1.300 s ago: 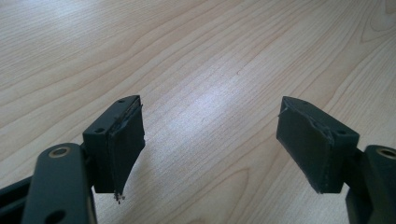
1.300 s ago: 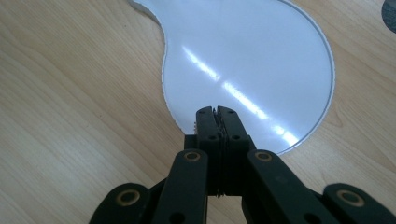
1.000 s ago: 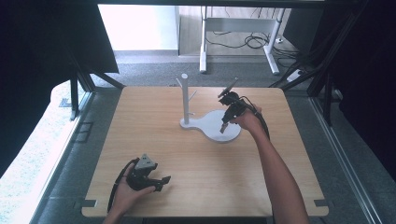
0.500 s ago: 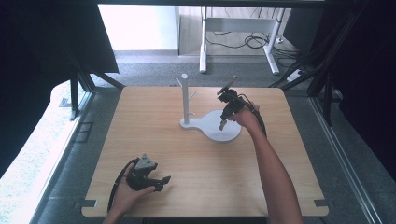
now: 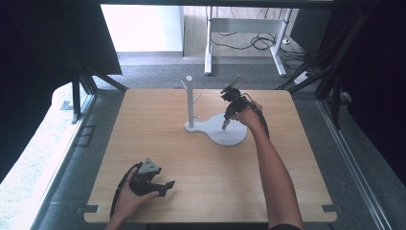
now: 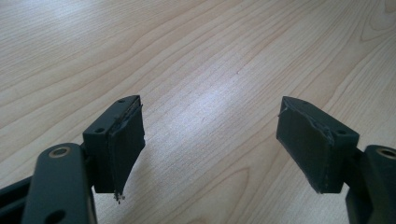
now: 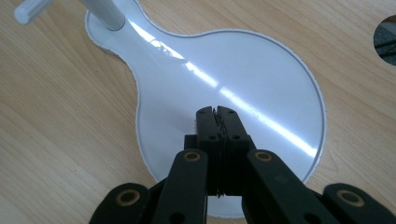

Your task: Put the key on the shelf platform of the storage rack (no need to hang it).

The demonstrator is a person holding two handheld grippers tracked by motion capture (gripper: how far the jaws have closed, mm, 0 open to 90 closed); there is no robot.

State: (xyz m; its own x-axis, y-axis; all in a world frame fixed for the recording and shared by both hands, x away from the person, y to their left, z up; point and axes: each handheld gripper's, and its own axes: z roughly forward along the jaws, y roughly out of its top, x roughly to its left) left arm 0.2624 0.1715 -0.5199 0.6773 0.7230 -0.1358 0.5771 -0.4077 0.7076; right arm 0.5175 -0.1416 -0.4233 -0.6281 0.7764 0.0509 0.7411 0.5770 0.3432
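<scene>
Your left gripper [image 5: 165,186] rests low at the near left of the wooden table [image 5: 143,124], its jaws spread wide with bare wood between them. Further right, the white stand [image 5: 218,132] sits past the table's middle, its upright post [image 5: 190,98] at the left end of its flat base. Your right gripper [image 5: 225,123] hangs over the round part of that base, pointing down, jaws pressed together with nothing visible between them.

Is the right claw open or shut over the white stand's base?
Shut. In the right gripper view the right claw has its jaws pressed together with nothing visible between them, above the white base.
</scene>
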